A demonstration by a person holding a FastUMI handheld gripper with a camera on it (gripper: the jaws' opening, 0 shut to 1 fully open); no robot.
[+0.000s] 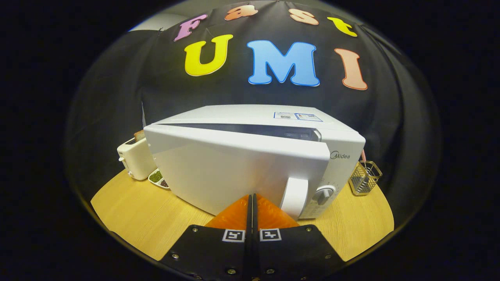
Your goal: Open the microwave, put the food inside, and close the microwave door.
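A white microwave stands on the round wooden table. Its door stands slightly ajar, with a dark gap along its top edge. The door's white handle sits at its right end, next to the control dial. My gripper is shut with nothing between its fingers. The fingertips touch or nearly touch the lower front of the door, just left of the handle. The inside of the microwave is hidden.
A cream toaster with a slice of bread stands left of the microwave. A white dish with green and dark food lies beside it. A wire holder stands to the microwave's right. Bare tabletop lies on both sides of the fingers.
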